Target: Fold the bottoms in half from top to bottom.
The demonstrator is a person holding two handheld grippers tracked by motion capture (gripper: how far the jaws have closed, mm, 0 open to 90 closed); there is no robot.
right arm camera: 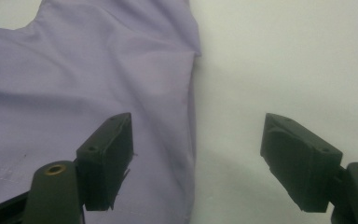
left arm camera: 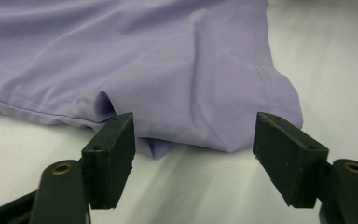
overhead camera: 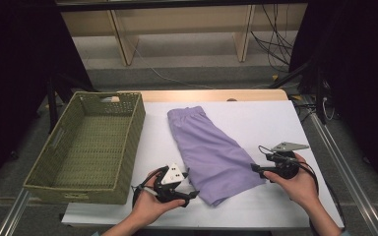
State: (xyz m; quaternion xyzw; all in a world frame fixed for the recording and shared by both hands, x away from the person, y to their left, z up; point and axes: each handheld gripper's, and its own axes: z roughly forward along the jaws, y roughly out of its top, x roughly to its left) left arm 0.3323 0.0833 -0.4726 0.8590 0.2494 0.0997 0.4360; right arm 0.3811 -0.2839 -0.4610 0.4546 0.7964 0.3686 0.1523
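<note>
So there's a pair of lilac shorts (overhead camera: pixel 209 152) folded lengthwise, lying flat on the white worktop (overhead camera: pixel 275 123), running diagonally from the far middle toward the near right. The left tongs (overhead camera: pixel 184 191) sit at the near left corner of the fabric, jaws spread wide with nothing pinched; in the left gripper view the hem corner (left arm camera: pixel 279 100) lies just beyond the gap. The right tongs (overhead camera: pixel 255 168) are at the right edge of the shorts near the bottom end, also spread, one jaw over the cloth and the other over bare worktop, not gripping. A green woven basket (overhead camera: pixel 133 137) stands on the left, just beside the shorts.
</note>
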